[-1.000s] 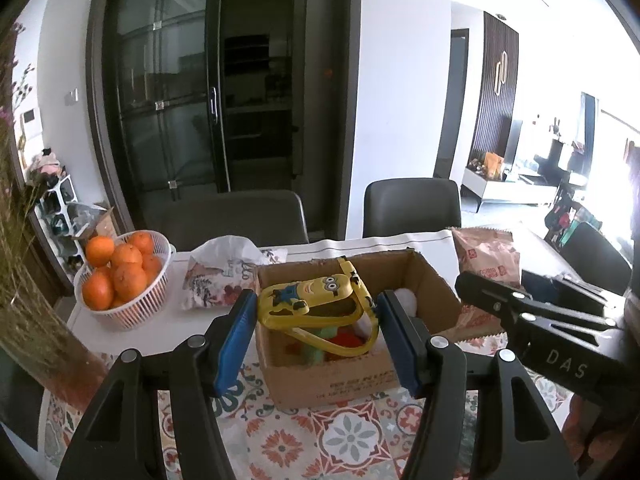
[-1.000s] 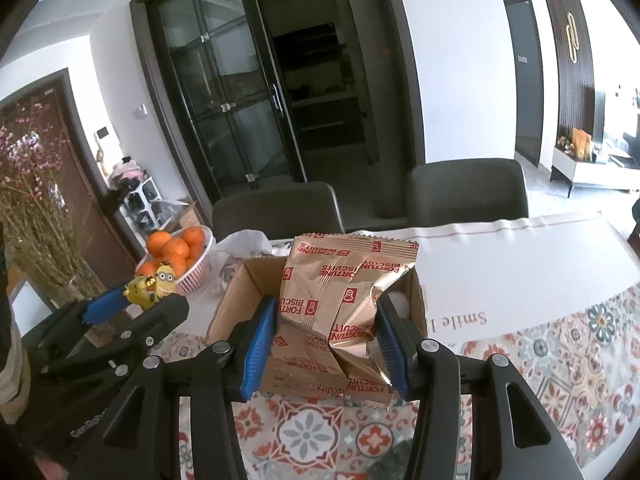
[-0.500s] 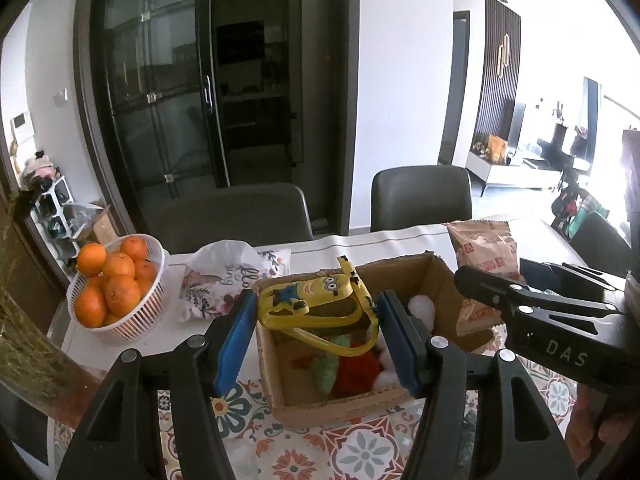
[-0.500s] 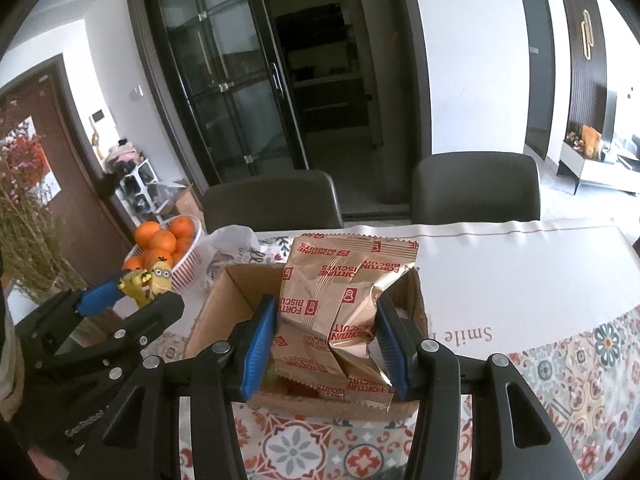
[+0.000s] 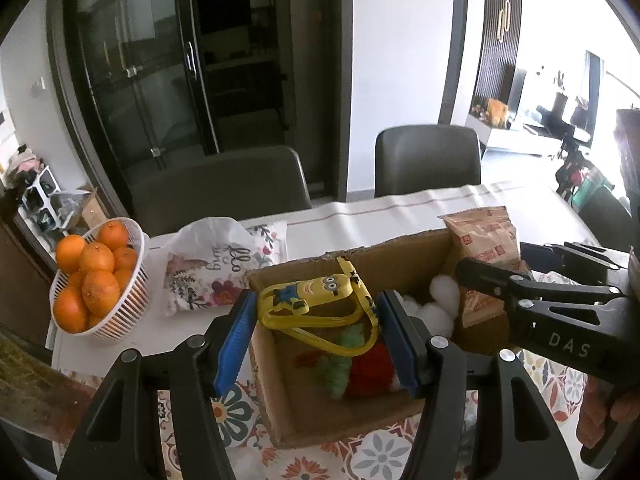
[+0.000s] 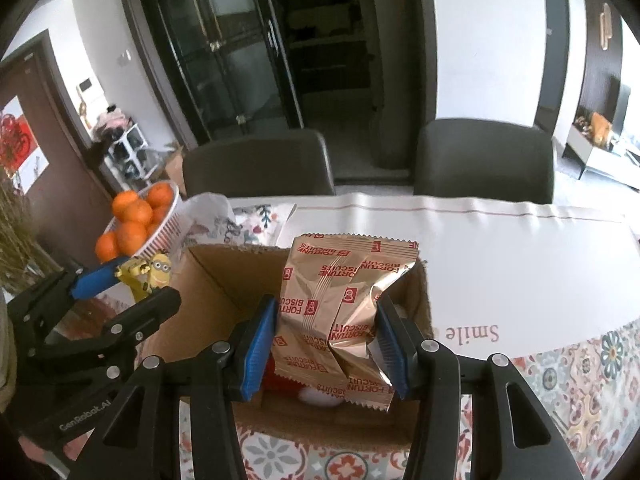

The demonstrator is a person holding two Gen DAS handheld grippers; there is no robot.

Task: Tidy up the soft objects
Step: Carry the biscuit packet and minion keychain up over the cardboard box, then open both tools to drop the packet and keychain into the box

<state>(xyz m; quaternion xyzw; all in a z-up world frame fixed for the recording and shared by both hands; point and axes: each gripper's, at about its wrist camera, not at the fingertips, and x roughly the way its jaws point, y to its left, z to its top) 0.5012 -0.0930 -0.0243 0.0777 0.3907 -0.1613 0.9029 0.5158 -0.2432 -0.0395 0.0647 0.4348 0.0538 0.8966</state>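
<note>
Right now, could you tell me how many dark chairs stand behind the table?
2: one dark chair behind the table's left half, near the orange basket; the other to its right. More may be out of view.

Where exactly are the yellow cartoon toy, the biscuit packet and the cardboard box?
yellow cartoon toy [image 5: 316, 290], left wrist view, on its printed figure.
biscuit packet [image 6: 336, 300], right wrist view, on its front face.
cardboard box [image 5: 320, 420], left wrist view, on its inner floor.

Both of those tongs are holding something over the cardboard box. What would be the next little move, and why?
Probably lower both a bit further into the cardboard box, then let go. The left tongs grip a yellow cartoon toy and the right tongs a gold biscuit packet, both hanging above the open box, where a white pom-pom and red and green fluffy things already lie.
</note>
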